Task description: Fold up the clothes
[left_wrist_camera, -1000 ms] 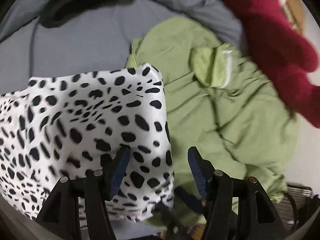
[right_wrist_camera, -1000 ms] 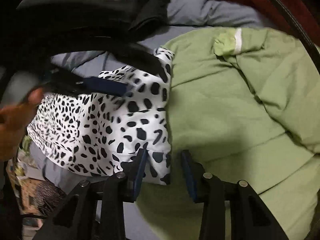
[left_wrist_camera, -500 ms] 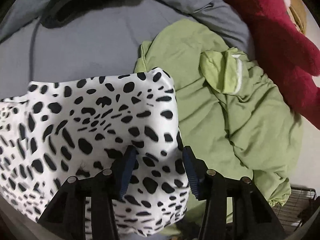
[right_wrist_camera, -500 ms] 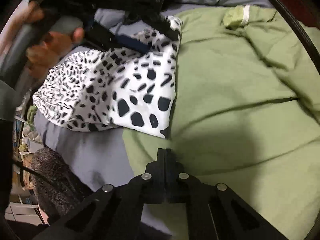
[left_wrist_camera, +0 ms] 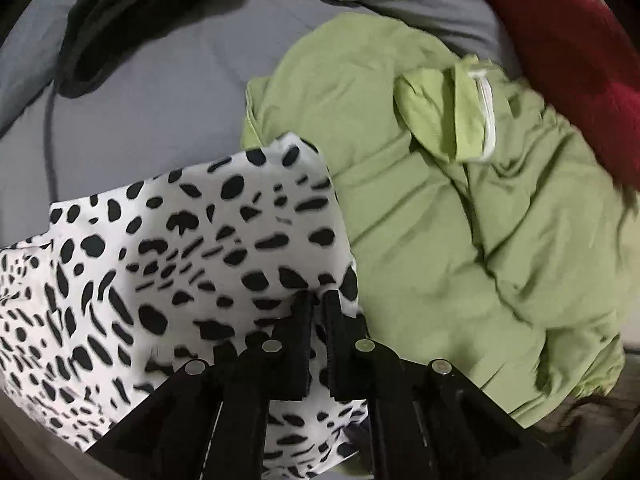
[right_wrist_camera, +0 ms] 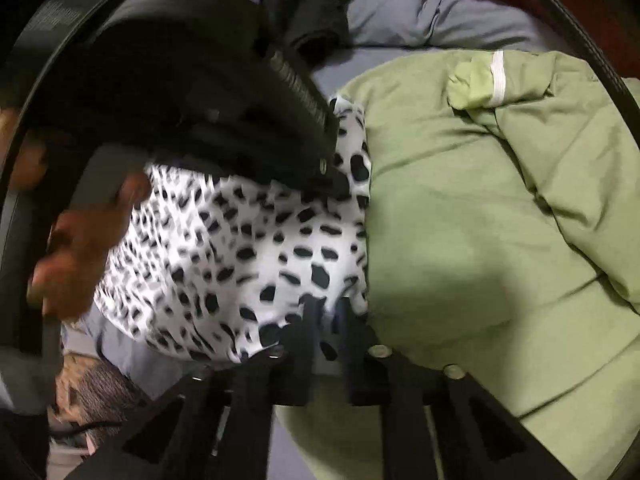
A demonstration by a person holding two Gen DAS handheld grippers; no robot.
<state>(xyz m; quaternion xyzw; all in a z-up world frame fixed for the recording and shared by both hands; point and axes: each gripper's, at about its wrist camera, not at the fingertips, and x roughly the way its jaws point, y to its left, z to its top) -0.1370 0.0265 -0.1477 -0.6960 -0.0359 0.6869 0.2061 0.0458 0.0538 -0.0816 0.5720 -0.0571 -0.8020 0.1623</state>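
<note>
Where the left wrist view begins, the left hand-held gripper point(left_wrist_camera: 318, 300) has just been closing, and its two jaws are now clamped on the right edge of one spotted white garment point(left_wrist_camera: 168, 264), with a thin fold of the cloth pinched between them. That garment, white with black blotches, lies spread to the left on a grey bed sheet point(left_wrist_camera: 160, 104), and its right edge overlaps one green garment point(left_wrist_camera: 460, 240) that lies crumpled alongside. Near the top of the green garment sits one folded cuff with a white band point(left_wrist_camera: 486, 116). Beyond, one dark garment point(left_wrist_camera: 132, 12) lies bunched at the far left of the sheet, and one red cloth point(left_wrist_camera: 568, 56) runs along the far right. From the right wrist view, the right hand-held gripper point(right_wrist_camera: 330, 308) has its two jaws drawn together on the near corner of the same spotted white garment point(right_wrist_camera: 248, 248), where it meets the green garment point(right_wrist_camera: 480, 240); motion blur softens the cloth between them. Farther off in that view, the left hand-held gripper point(right_wrist_camera: 336, 178) bites the far edge of the spotted garment, and one hand point(right_wrist_camera: 80, 248) of the person grips its handle at the left. Past it the grey bed sheet point(right_wrist_camera: 440, 24) and the dark garment point(right_wrist_camera: 316, 8) show at the top.
</note>
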